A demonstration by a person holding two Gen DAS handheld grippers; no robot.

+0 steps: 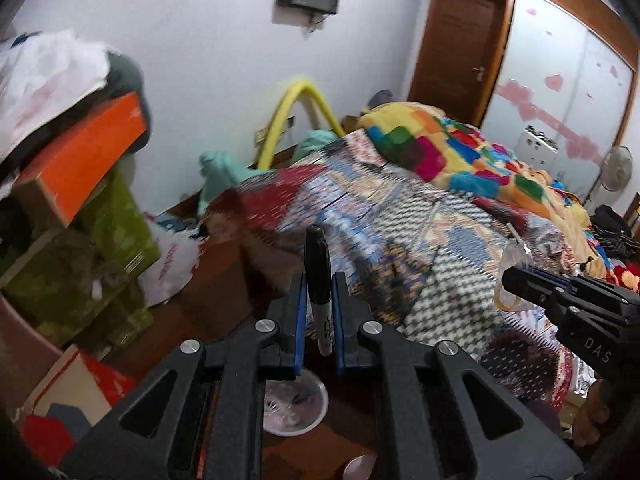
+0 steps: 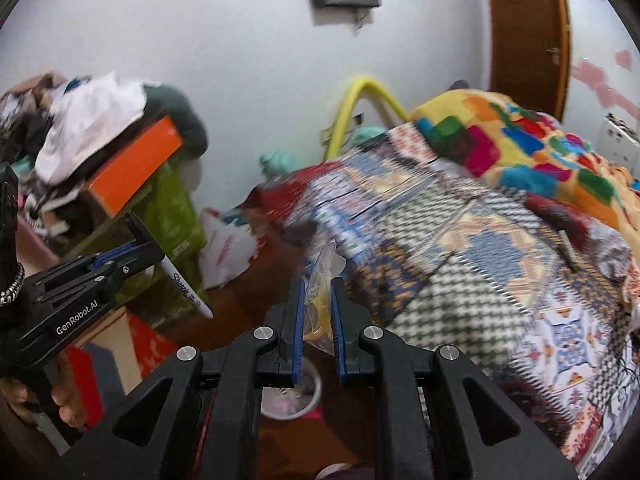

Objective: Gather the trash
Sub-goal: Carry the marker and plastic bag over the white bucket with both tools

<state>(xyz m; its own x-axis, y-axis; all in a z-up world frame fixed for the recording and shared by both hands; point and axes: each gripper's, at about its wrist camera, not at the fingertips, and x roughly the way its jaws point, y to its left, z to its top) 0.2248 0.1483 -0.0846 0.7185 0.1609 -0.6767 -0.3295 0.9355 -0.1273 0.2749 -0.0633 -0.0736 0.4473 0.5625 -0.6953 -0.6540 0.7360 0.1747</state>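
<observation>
While both pieces of trash are already in hand, they handle differently: the black marker (image 1: 319, 280), stiff and light, stands upright between the left gripper (image 1: 319, 312) jaws, pinched at mid-barrel. A crinkled clear plastic bag (image 2: 320, 280), soft and likely slippery, is squeezed in the closed jaws of the right gripper (image 2: 318, 316), so a bunched grip suits it. Below both sits a white bin (image 1: 294, 404) on the floor beside the bed (image 1: 420, 220); its contents are blurred and half hidden.
</observation>
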